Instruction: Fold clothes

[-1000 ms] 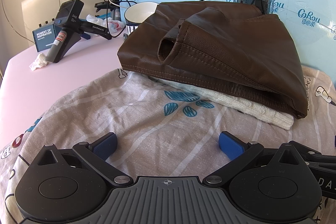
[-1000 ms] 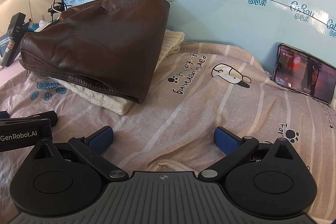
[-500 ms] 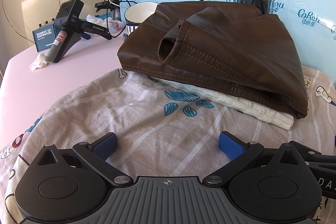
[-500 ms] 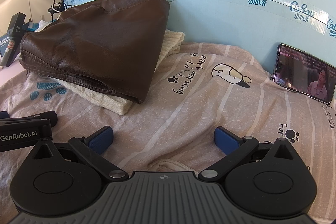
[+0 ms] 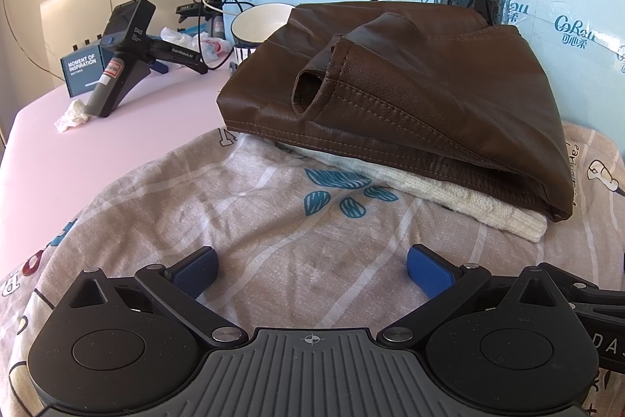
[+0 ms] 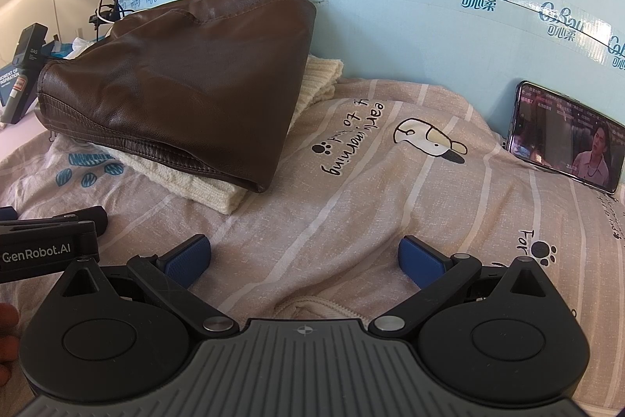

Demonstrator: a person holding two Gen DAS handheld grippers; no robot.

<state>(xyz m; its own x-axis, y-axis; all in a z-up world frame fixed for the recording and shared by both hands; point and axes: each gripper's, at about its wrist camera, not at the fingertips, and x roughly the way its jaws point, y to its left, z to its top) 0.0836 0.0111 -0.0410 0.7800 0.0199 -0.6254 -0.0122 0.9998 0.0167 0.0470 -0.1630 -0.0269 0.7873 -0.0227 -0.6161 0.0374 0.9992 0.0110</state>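
Note:
A beige striped garment with cartoon prints (image 5: 273, 206) lies spread flat on the table; it also shows in the right wrist view (image 6: 371, 190). A folded brown leather jacket (image 5: 422, 96) lies on a folded cream knit sweater (image 5: 461, 202) at the back, also seen from the right wrist (image 6: 187, 92). My left gripper (image 5: 310, 270) is open and empty just above the garment. My right gripper (image 6: 302, 262) is open and empty over the garment, with a ribbed cream hem (image 6: 312, 307) beneath it. The left gripper's side (image 6: 50, 241) shows at the right wrist view's left.
Light blue cartons (image 6: 449, 26) wall the back. A phone (image 6: 566, 139) playing video leans against them at right. A spare gripper (image 5: 125, 53), a white bowl (image 5: 258, 26), crumpled tissue (image 5: 72, 112) and cables stand on the pink table (image 5: 58, 159) at left.
Neither gripper nor any garment has moved; only the picture on the phone screen differs.

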